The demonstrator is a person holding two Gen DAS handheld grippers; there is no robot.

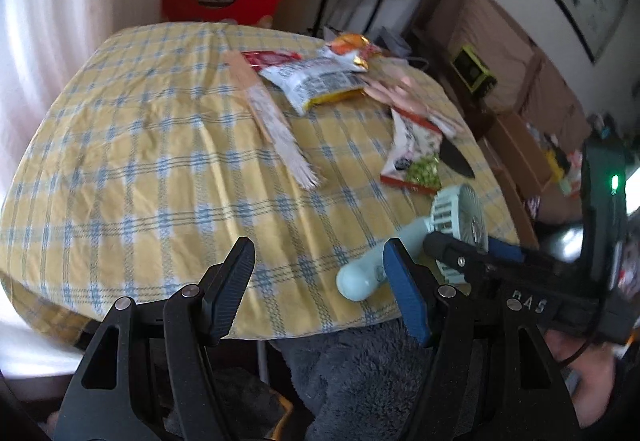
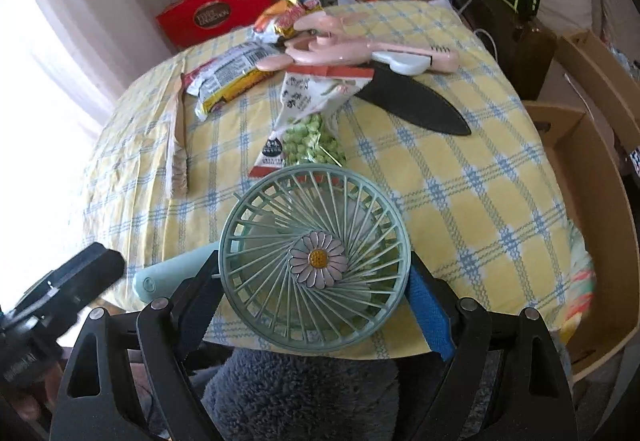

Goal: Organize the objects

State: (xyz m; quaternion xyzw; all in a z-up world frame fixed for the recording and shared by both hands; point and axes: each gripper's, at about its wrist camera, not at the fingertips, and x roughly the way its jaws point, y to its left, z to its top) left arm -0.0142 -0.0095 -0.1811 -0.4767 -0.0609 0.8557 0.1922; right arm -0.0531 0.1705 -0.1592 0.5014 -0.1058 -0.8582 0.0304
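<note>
Between the spread right claw [image 2: 314, 297] pads, the mint fan [image 2: 316, 277] head, pinched at its rim.

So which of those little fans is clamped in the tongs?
The mint-green fan with the daisy centre, between the right gripper fingers; the pink fans lie farther back.

A pale green handheld fan [image 2: 316, 273] with a daisy badge sat at the table's near edge, its round grille tilted up, handle pointing left. Behind it lay a pea snack bag [image 2: 308, 121], other snack packets [image 2: 228, 75], pink fans [image 2: 360, 49] and a black sheath [image 2: 416, 101].
</note>
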